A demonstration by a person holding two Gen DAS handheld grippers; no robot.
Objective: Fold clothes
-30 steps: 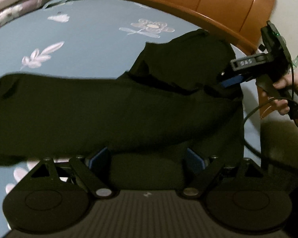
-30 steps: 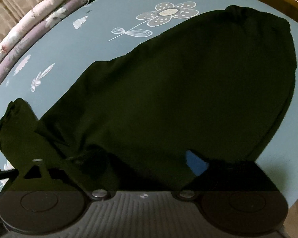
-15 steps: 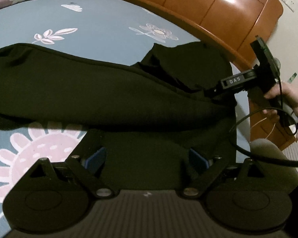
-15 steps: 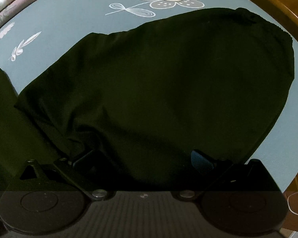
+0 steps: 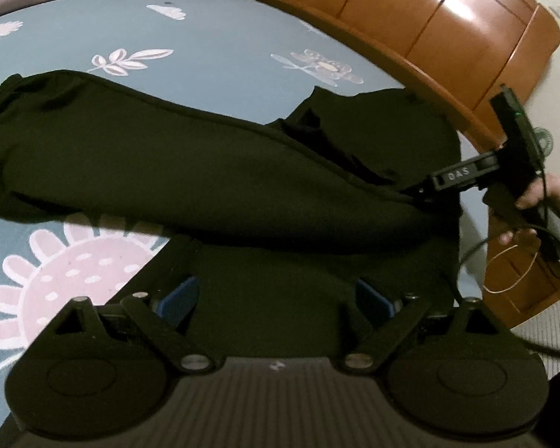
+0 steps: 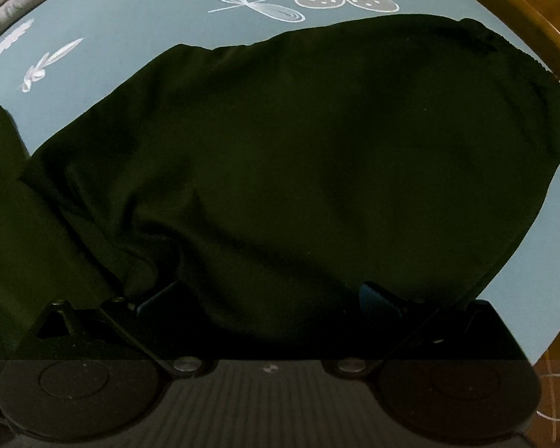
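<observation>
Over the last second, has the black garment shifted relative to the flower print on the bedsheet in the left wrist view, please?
Yes. The black garment has drawn back toward the wooden headboard, uncovering the large pink flower on the bedsheet.

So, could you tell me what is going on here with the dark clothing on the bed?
A person is folding a dark garment on a blue flowered bedsheet, a handheld gripper in each hand. The left gripper has its fingers spread wide with cloth lying between them. The right gripper, seen from the left wrist view, meets the edge of a long folded-over section, but whether it is closed there cannot be told. The garment looks partly folded, not yet a compact bundle.
</observation>
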